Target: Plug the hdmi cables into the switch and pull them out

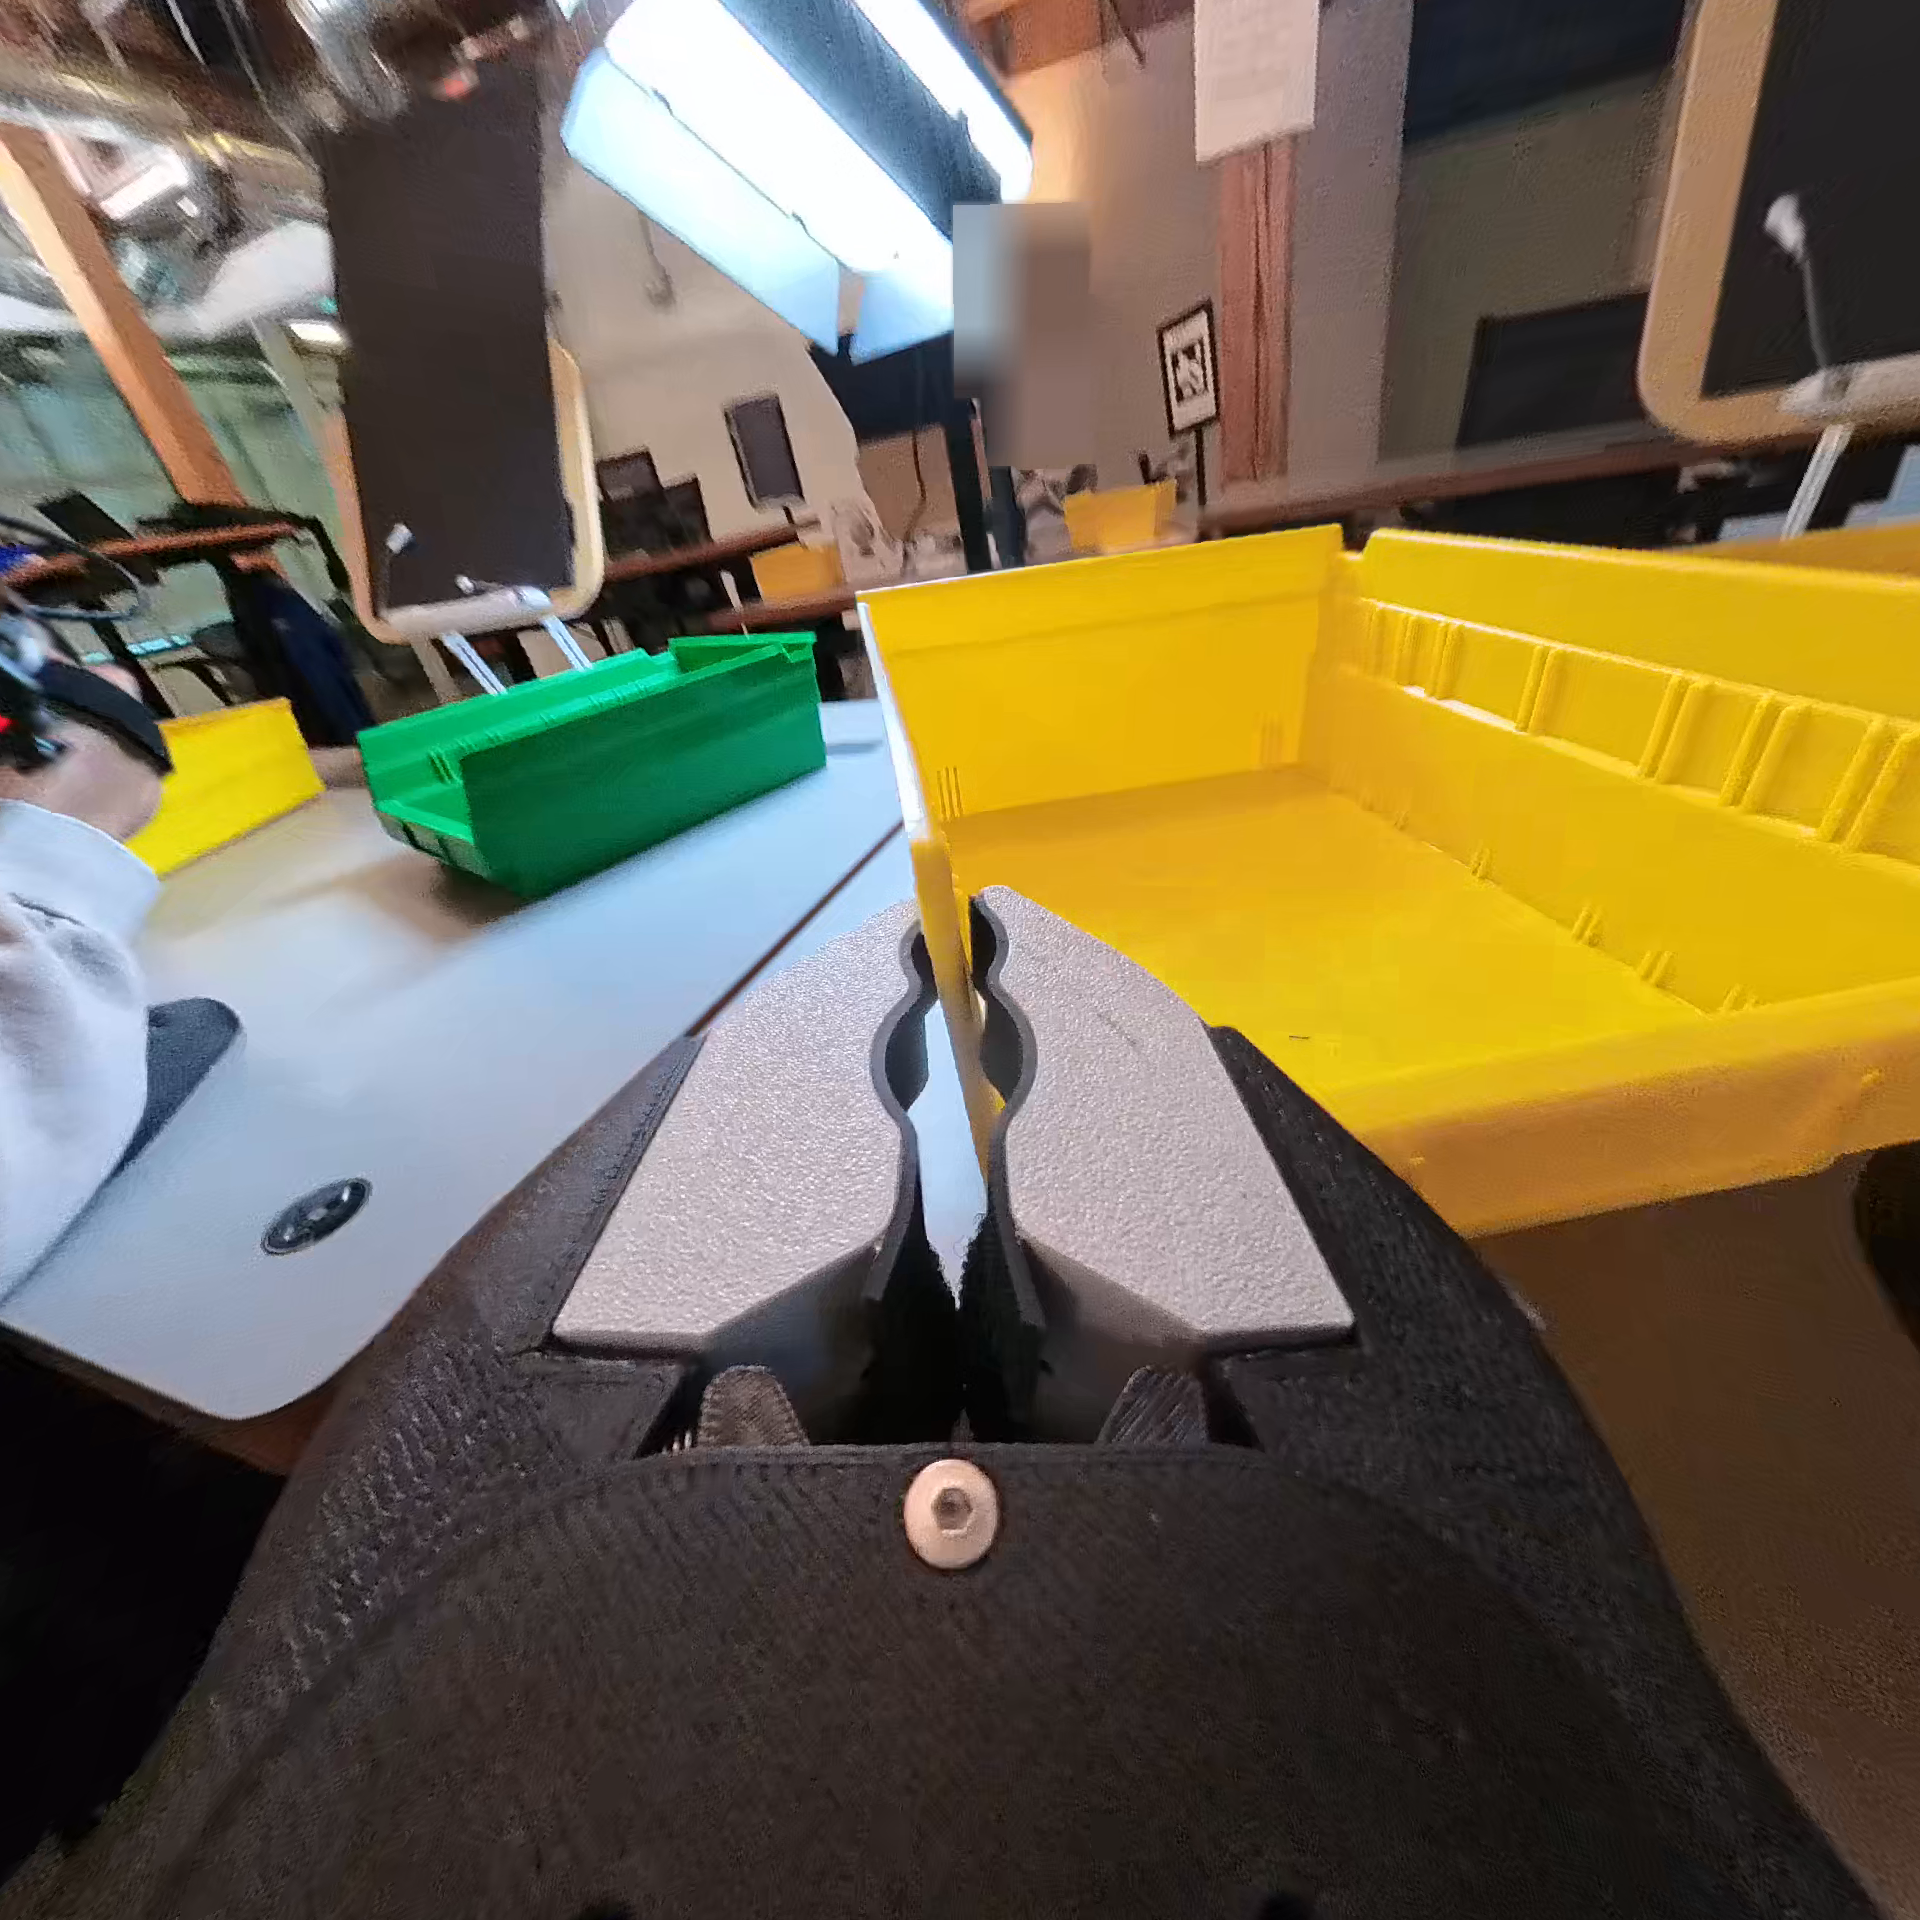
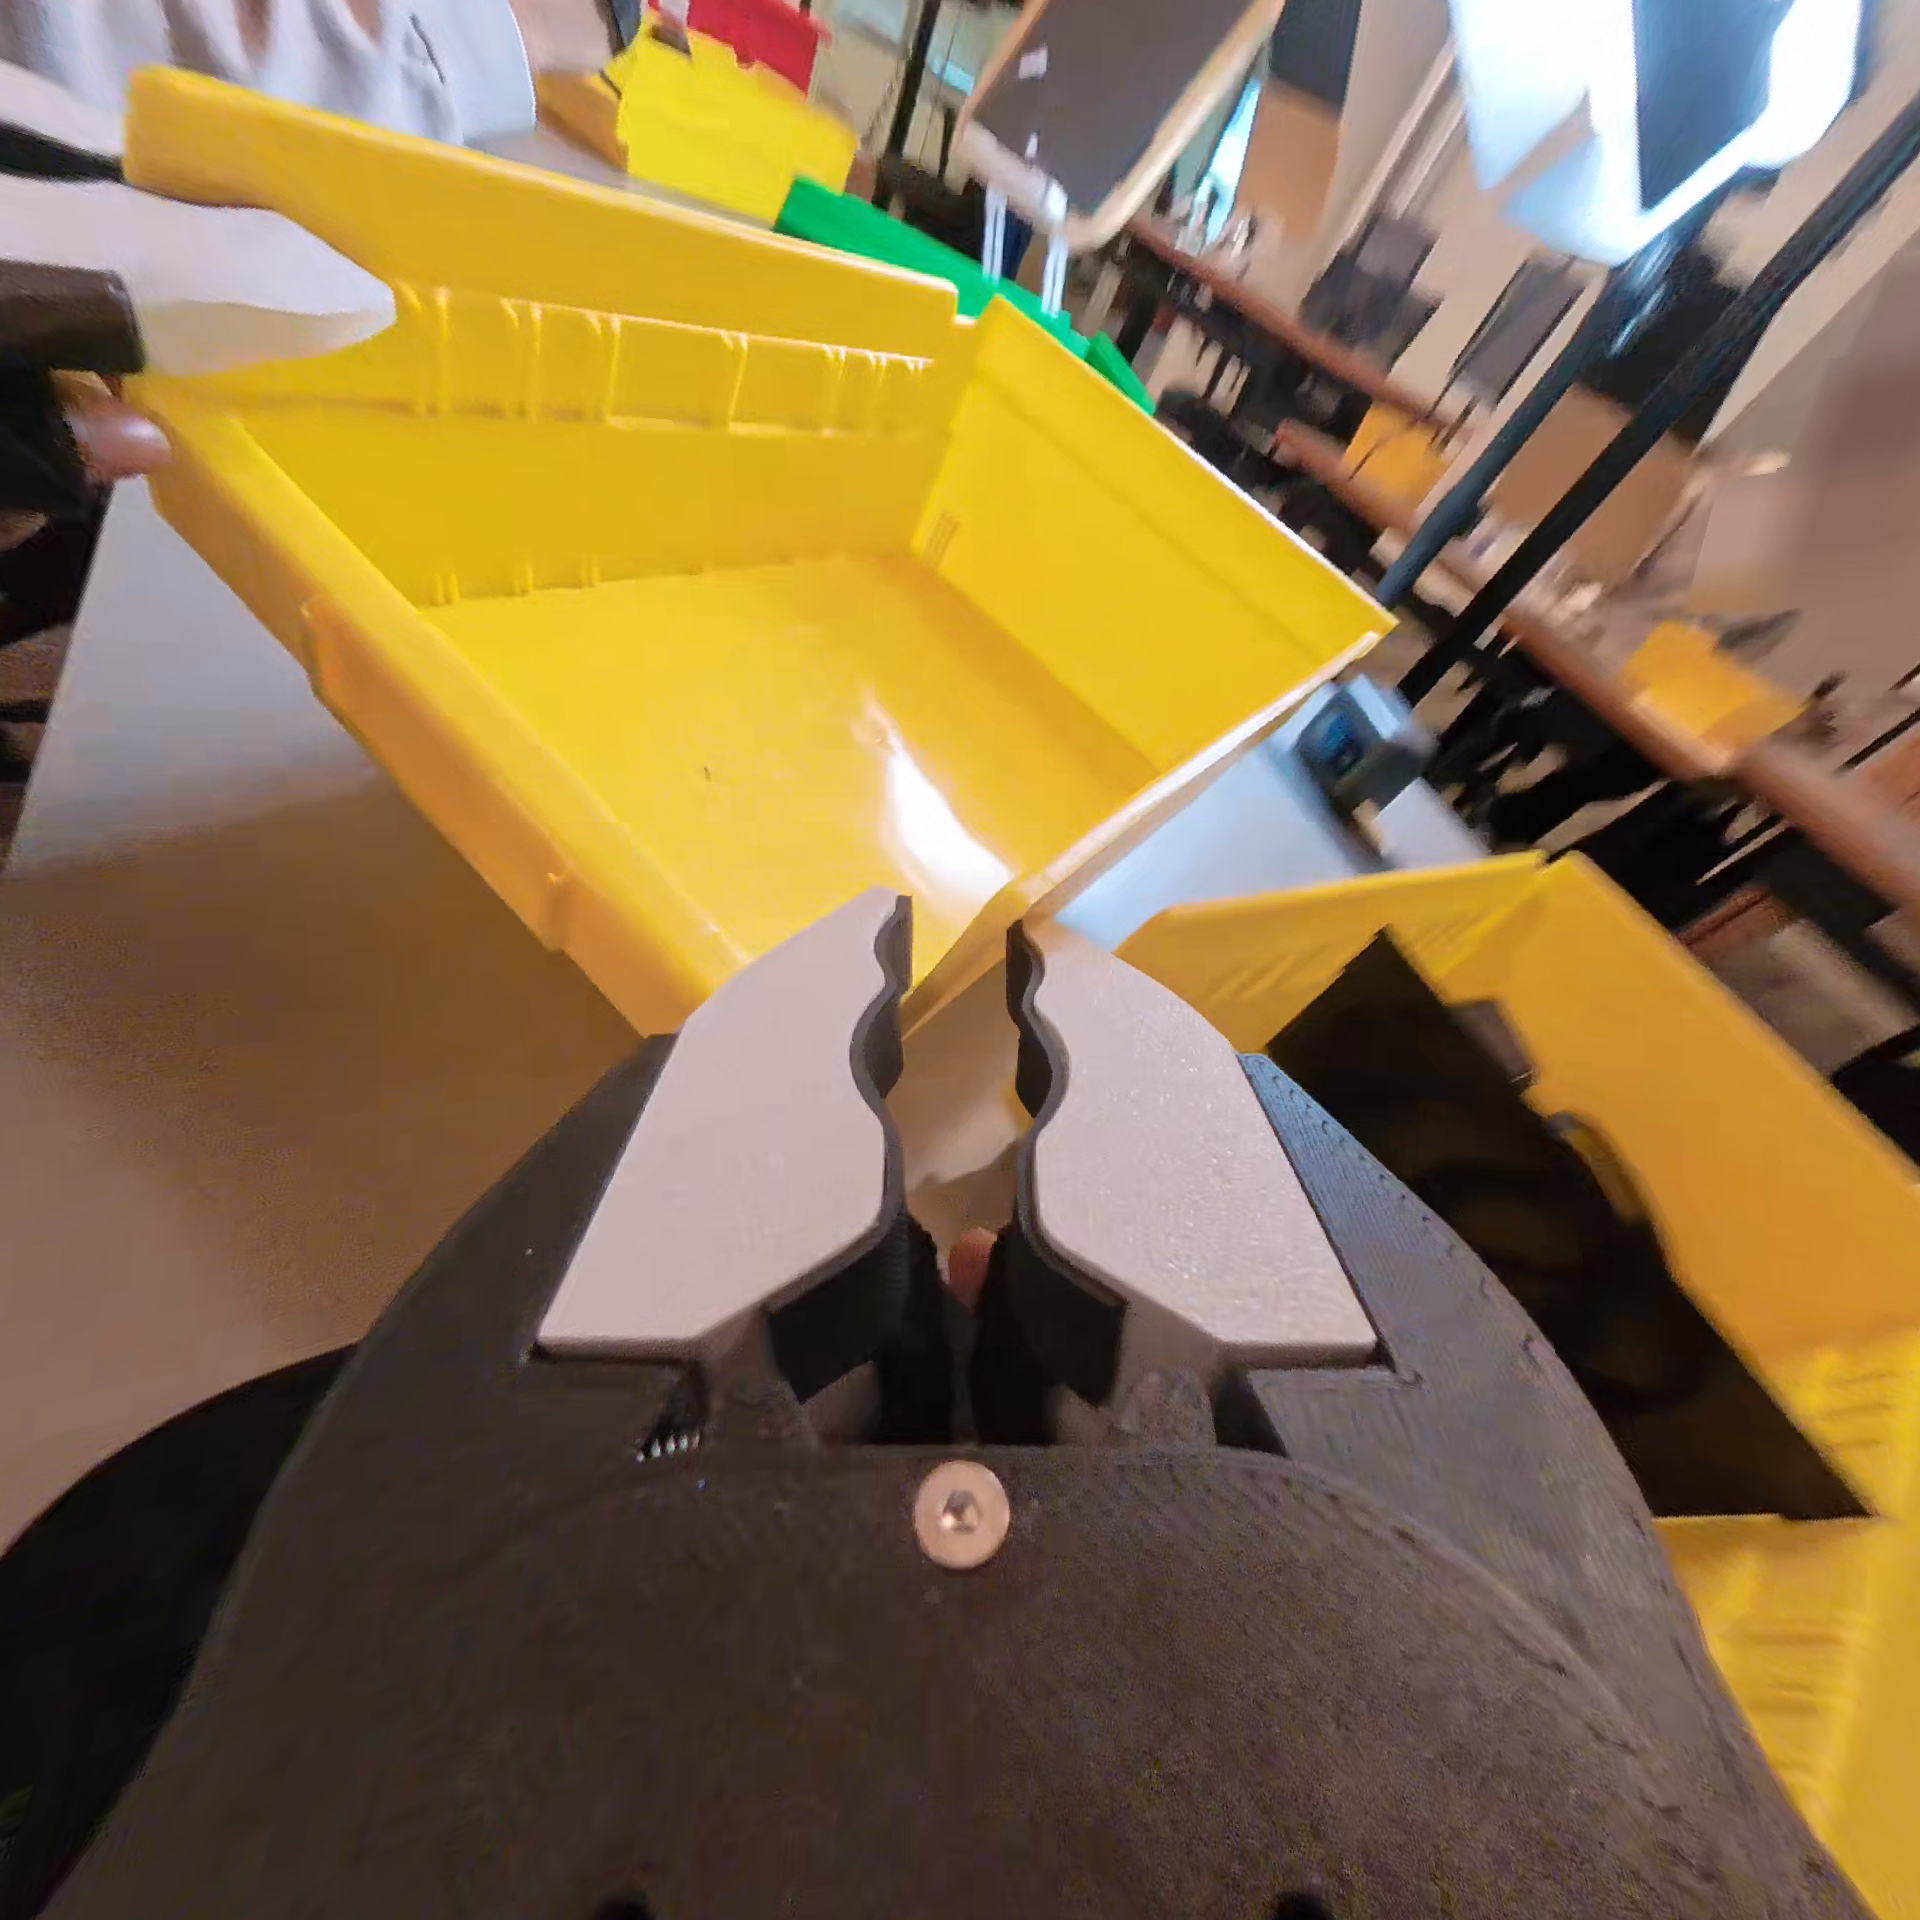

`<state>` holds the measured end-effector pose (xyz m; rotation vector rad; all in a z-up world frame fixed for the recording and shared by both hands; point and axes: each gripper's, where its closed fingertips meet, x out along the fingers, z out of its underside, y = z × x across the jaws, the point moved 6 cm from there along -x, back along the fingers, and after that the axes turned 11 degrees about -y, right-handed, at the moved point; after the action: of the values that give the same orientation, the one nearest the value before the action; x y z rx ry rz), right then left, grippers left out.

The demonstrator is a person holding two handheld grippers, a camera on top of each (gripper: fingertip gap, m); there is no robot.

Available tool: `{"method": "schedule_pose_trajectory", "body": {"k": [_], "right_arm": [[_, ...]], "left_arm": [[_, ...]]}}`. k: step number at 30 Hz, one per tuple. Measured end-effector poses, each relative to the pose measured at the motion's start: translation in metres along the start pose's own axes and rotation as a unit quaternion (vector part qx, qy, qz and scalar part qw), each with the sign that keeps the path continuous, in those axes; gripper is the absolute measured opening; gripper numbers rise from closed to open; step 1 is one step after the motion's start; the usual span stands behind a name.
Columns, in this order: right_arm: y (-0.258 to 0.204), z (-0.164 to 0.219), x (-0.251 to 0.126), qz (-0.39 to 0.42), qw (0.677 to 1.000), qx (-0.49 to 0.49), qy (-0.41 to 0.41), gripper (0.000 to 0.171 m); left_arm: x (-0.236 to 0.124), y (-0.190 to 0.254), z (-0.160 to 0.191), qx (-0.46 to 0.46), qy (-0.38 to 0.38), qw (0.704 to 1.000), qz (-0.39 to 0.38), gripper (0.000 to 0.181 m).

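On the grey counter [image 1: 436, 1049], frame centre, your left gripper [image 1: 948, 925] jaws clamp the yellow bin [image 1: 1351, 935] wall; your right gripper [image 2: 958, 940] jaws stand slightly apart astride its corner.

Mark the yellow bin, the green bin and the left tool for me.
yellow bin [image 1: 1299, 914]: left wrist view, bare floor.
green bin [image 1: 623, 769]: left wrist view, near side wall.
left tool [image 1: 948, 920]: left wrist view, between its fingertips.

Left wrist view: low, close, facing the yellow bin's [image 1: 1351, 935] side wall. Right wrist view: tilted, close above its corner. Shared: yellow bin [image 2: 727, 675].
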<state>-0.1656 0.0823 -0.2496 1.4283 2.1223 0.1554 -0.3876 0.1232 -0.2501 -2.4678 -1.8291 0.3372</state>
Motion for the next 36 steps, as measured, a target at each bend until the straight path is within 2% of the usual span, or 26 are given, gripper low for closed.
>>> {"method": "schedule_pose_trajectory", "body": {"k": [4,7,10,14,17,21,27,31,36], "right_arm": [[0.016,-0.015,-0.032,0.064,0.995,-0.054,0.059,0.016],[0.041,-0.015,-0.066,0.120,0.986,-0.064,0.092,0.016],[0.071,-0.002,-0.110,0.177,0.976,-0.071,0.102,0.016],[0.108,0.035,-0.173,0.253,0.963,-0.032,0.082,0.017],[0.129,0.070,-0.216,0.304,0.952,-0.005,0.044,0.016],[0.151,0.120,-0.258,0.339,0.940,0.037,-0.004,0.016],[0.185,0.210,-0.282,0.364,0.924,0.110,-0.050,0.015],[0.194,0.245,-0.288,0.385,0.909,0.144,-0.070,0.013],[0.198,0.259,-0.292,0.384,0.906,0.141,-0.110,0.013]], "left_arm": [[-0.020,0.014,-0.032,-0.042,0.097,0.994,0.017,0.007],[-0.027,0.044,-0.062,-0.050,0.167,0.983,0.056,0.008],[-0.029,0.088,-0.094,-0.033,0.213,0.970,0.112,0.010],[-0.022,0.164,-0.127,-0.007,0.238,0.949,0.206,0.011],[-0.018,0.224,-0.140,0.019,0.232,0.937,0.260,0.011],[-0.013,0.298,-0.139,0.031,0.199,0.926,0.320,0.011],[0.008,0.399,-0.116,0.086,0.094,0.918,0.376,0.012],[0.018,0.435,-0.093,0.120,0.054,0.912,0.389,0.013],[0.024,0.450,-0.069,0.136,0.005,0.901,0.411,0.016]]}}
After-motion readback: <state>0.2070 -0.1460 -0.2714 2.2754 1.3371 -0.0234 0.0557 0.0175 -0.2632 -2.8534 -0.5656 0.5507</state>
